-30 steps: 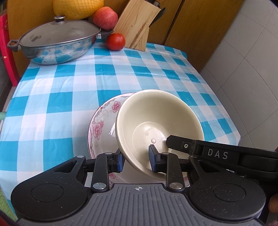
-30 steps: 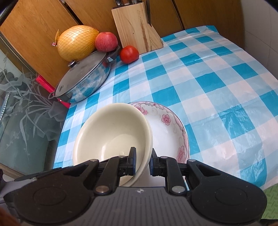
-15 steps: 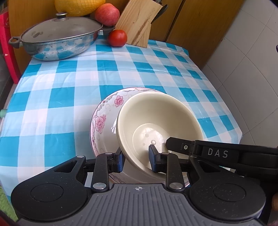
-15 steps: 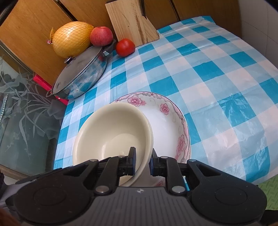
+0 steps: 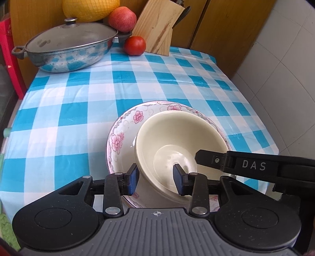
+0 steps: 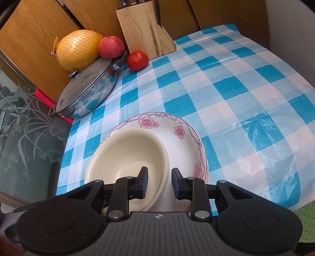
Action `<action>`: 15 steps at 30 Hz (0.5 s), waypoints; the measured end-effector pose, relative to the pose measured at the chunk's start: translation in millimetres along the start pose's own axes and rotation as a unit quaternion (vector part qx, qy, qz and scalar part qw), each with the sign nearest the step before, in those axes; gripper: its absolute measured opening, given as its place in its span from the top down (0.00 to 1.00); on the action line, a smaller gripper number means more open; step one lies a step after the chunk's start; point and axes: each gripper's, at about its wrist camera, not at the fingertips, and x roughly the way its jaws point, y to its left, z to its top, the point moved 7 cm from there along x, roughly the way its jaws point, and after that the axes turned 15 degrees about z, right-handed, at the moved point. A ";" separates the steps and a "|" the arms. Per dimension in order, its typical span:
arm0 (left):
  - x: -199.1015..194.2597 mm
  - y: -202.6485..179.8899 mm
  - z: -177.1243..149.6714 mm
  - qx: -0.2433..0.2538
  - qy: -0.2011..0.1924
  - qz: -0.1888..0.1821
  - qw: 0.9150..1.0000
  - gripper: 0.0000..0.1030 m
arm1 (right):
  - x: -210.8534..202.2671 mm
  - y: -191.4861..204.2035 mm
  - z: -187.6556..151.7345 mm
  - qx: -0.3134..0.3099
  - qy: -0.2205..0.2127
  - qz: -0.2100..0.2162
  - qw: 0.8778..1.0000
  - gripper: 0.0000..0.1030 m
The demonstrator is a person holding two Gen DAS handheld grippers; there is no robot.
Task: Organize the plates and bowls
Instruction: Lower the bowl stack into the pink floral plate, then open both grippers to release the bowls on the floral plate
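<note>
Left wrist view: left gripper (image 5: 155, 179) with jaws spread moderately wide, straddling the near rim of the cream bowl (image 5: 181, 137), one blue pad outside the wall, the other inside the hollow, gaps visible on both sides, no firm clamp evident. Cream bowl tilted, sitting inside the floral plate (image 5: 122, 135), itself resting on the bench under the blue-checked cloth (image 5: 78, 102) near the front edge. Right gripper's finger, marked DAS, reaching in from the right over the bowl's far rim. Right wrist view: right gripper (image 6: 159, 182) likewise parted to a middling width across the bowl's rim, left pad inside the bowl (image 6: 130, 157), right pad outside over the plate (image 6: 189, 145); contact with the rim hard to judge. Stepped edges at the bowl's rim, hinting at more than one bowl nested, count unclear. At the back of the bench, lidded pot (image 5: 67, 49) with contents hidden; apple (image 5: 122, 18) perched at its handle, netted pomelo (image 5: 90, 8) behind, cut off at the top; tomato (image 5: 134, 45) just beside the wooden knife block (image 5: 157, 29). Plate's near edge concealed by both gripper bodies.
</note>
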 end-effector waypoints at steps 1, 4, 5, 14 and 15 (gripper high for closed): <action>-0.5 1.1 0.8 0.000 -0.002 0.002 1.000 0.52 | -0.4 -0.1 0.1 -0.001 -0.001 -0.001 1.000 0.76; -3.6 4.2 2.7 -0.003 -0.011 0.006 1.000 0.46 | -2.6 0.2 0.6 0.001 -0.005 0.001 1.000 0.76; -5.1 5.2 3.6 -0.003 -0.016 0.010 1.000 0.43 | -3.2 0.7 0.8 0.000 -0.006 0.001 1.000 0.75; -17.0 15.0 7.6 -0.008 -0.048 0.031 0.998 0.31 | -11.5 6.1 3.9 -0.017 -0.027 -0.006 0.999 0.74; -18.4 16.9 8.3 -0.010 -0.051 0.033 0.998 0.30 | -11.9 6.7 4.1 -0.017 -0.028 -0.005 0.999 0.74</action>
